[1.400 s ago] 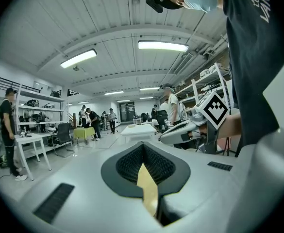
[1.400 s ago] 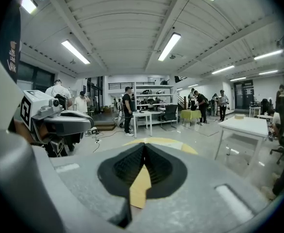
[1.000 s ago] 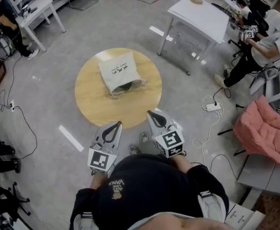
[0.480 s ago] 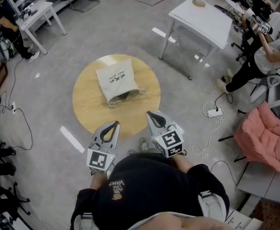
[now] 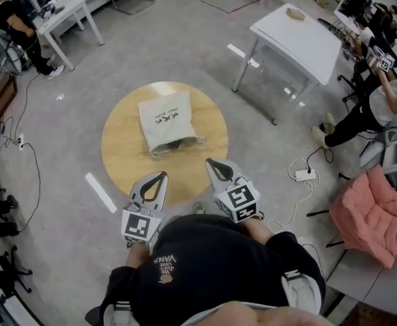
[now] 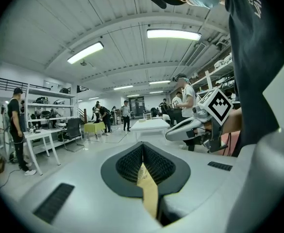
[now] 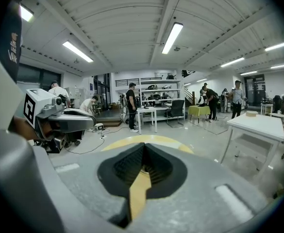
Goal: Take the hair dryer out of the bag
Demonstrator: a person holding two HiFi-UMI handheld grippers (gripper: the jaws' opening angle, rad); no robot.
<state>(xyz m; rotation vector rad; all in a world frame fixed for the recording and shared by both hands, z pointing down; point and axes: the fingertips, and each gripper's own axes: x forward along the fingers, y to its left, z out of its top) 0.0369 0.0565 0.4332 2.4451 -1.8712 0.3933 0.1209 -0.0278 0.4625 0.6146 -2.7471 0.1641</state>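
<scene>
A: Gripper status?
B: Left gripper (image 5: pixel 160 179): jaws together, pads meeting, nothing between them. Right gripper (image 5: pixel 214 166): same, closed and empty.
A: Where are they?
B: Side by side, just in front of the person. From the head view both tips show against the near edge of the round wooden counter (image 5: pixel 120 158) and point towards it. Marker cubes face up.
A: Bag?
B: Cream cloth bag (image 5: pixel 163 117) lies flat near the middle of the counter. Dark print on the top face, and the open mouth faces the person. It's well apart from both grippers.
A: Hair dryer?
B: There's a dark shape (image 5: pixel 175 142) inside the bag's mouth. It's too small to tell what it is, so I can't confirm it's the hair dryer.
A: Surroundings?
B: Grey floor. White table (image 5: pixel 298 31) beyond the counter to the right, pink cushioned chair (image 5: pixel 371 212) further right. Power strip (image 5: pixel 302 175) with its cable lies on the floor between the counter and the chair. Other people stand or sit at desks round the edges of the room.
A: Gripper views?
B: Each shows its own jaws closed, with the other gripper alongside. The right one also catches the counter's yellow top just past the jaws.
</scene>
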